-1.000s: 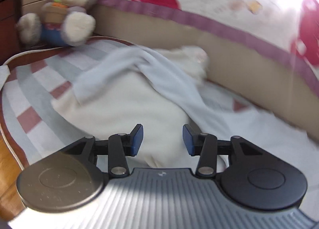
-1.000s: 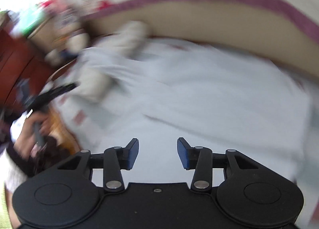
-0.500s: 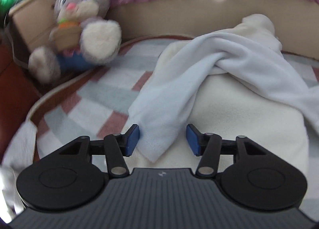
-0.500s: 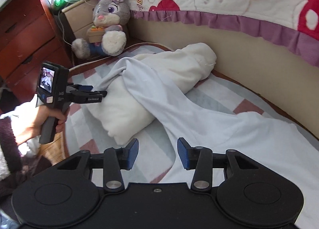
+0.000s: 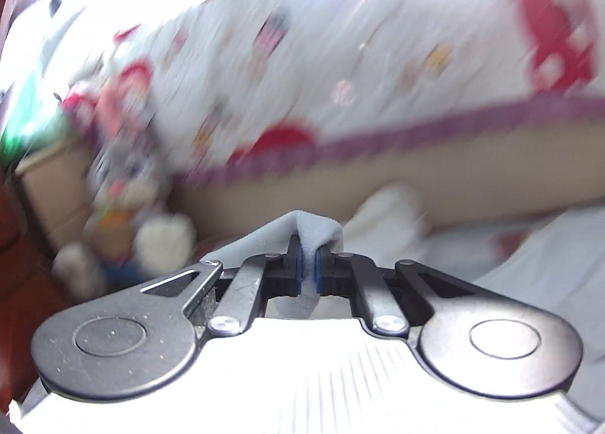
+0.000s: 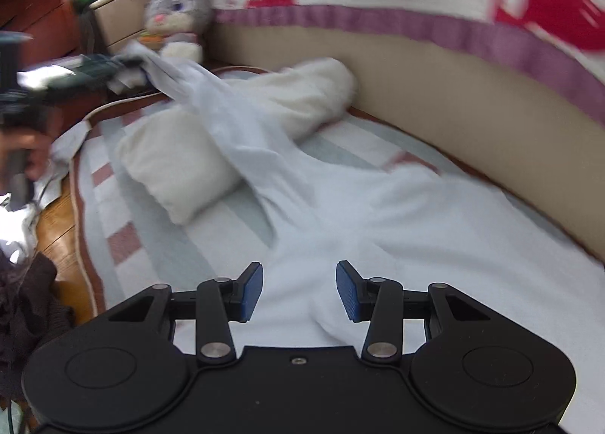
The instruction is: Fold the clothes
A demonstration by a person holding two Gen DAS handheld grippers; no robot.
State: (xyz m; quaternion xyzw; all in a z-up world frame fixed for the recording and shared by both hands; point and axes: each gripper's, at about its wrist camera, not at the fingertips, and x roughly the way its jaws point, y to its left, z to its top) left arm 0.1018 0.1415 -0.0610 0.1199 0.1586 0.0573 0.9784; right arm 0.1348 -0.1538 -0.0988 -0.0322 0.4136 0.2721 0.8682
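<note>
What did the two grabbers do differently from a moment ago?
The left gripper has just been closing and now pinches the pale blue garment's end, lifting it off the cream pillow. The right gripper stayed open above the garment, holding nothing. The stuffed rabbit stayed put.

Daylight glared white along the top of the left wrist view, heavily motion-blurred; the right view blurred mainly upper left.

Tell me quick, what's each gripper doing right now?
Left gripper: just closed, pinching the pale blue garment.
Right gripper: open, holding nothing, above the garment.
</note>
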